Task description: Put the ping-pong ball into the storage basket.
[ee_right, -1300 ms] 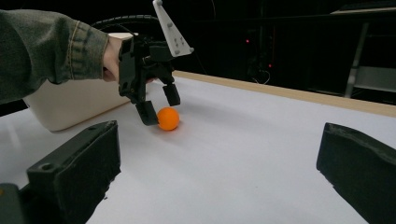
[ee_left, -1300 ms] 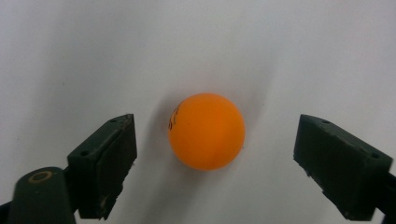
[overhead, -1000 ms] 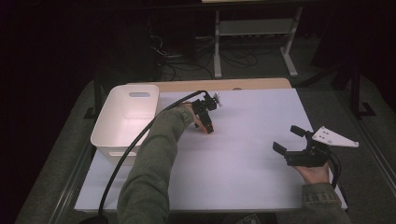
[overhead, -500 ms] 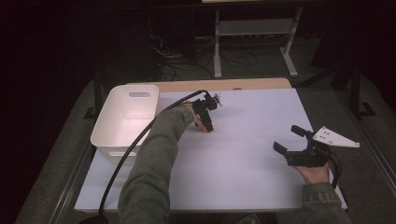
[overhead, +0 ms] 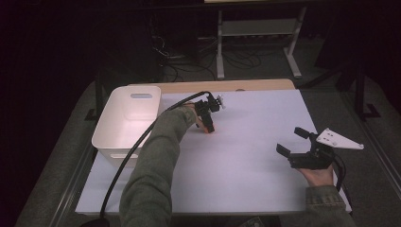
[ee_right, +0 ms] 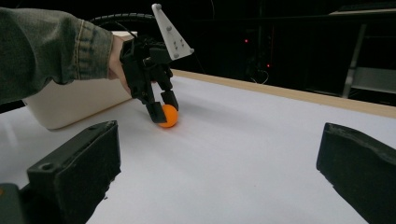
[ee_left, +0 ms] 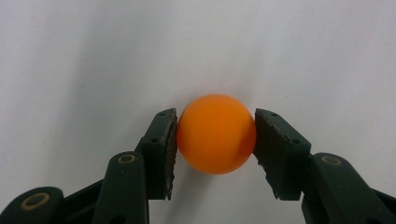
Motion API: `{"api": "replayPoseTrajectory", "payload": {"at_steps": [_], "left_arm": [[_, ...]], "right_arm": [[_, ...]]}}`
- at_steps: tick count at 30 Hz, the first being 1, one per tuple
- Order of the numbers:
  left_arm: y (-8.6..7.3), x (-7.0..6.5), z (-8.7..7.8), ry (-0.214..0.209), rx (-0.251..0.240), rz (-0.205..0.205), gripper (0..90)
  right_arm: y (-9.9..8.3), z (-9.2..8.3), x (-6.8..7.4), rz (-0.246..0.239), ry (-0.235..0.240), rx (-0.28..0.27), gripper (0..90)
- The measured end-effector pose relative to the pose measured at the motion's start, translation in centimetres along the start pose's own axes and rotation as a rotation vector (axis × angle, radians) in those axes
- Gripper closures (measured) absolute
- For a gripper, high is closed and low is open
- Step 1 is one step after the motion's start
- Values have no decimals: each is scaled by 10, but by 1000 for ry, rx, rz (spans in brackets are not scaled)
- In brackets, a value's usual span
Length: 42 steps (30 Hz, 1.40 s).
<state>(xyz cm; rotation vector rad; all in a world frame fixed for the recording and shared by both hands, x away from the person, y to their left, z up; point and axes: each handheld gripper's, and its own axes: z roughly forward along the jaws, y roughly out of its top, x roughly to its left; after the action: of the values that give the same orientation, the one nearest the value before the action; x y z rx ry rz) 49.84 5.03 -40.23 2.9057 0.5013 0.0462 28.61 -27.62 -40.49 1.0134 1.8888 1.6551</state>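
A small orange ball (ee_left: pixel 216 134) rests on the white table sheet (overhead: pixel 246 161), just right of the white bin. My left gripper (ee_left: pixel 216 140) points down at the ball. Its jaws have just been closing and both pads now press the ball's sides. From above, the left gripper (overhead: pixel 208 126) sits at the end of a green sleeve, with the ball (overhead: pixel 208 131) peeking out beneath it. The right gripper view shows the same grip on the ball (ee_right: pixel 168 115) from the side. My right gripper (overhead: pixel 291 141) hovers open near the table's right edge with nothing between its jaws.
A white plastic bin (overhead: pixel 118 146) stands at the table's left, close beside the left hand. The left gripper's black cable (overhead: pixel 137 146) trails back over the front edge. A wooden strip (overhead: pixel 227 86) borders the far side. A metal stand (overhead: pixel 255 28) is on the dark floor beyond.
The left gripper's jaws have closed in on the orange ball. Neither hand has shifted.
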Motion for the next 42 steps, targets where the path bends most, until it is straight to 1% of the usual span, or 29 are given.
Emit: {"api": "replayPoseTrajectory", "payload": {"at_steps": [4, 12, 17, 21, 25, 27, 30, 34, 35, 37, 38, 41, 42], "left_arm": [[1, 0, -4, 19, 1, -8, 502], [3, -2, -15, 17, -14, -14, 504], [4, -2, -27, 7, -37, -19, 504], [3, -3, -31, 1, -43, -24, 505], [2, -4, -41, -12, -37, -10, 505], [2, -5, -43, -13, -39, -12, 506], [0, -6, -52, -18, -37, -14, 506], [-3, -6, -57, -19, -40, -15, 506], [-4, -7, -61, -21, -40, -10, 506], [-4, -8, -62, -21, -43, -9, 506], [-5, -8, -65, -20, -39, 1, 506], [-6, -11, -71, -19, -49, -6, 506], [-7, -13, -75, -22, -52, 6, 506]], "right_arm": [[0, 0, 1, 1, 2, 2, 0], [0, 1, 2, 1, 4, 0, 0], [0, 0, 2, 1, 5, -4, 0], [0, 0, 2, 2, 6, -4, 0], [0, 1, 3, 1, 9, -5, 0], [0, 1, 3, 1, 9, -5, 0], [0, 0, 3, 0, 10, -8, 0], [0, 1, 4, 1, 12, -5, 0], [0, 1, 4, 1, 13, -5, 0], [0, 1, 4, 1, 14, -3, 0], [0, 1, 4, 2, 14, -2, 0], [0, 1, 4, 1, 13, 1, 0], [-1, 2, 4, 0, 13, 0, 0]]}}
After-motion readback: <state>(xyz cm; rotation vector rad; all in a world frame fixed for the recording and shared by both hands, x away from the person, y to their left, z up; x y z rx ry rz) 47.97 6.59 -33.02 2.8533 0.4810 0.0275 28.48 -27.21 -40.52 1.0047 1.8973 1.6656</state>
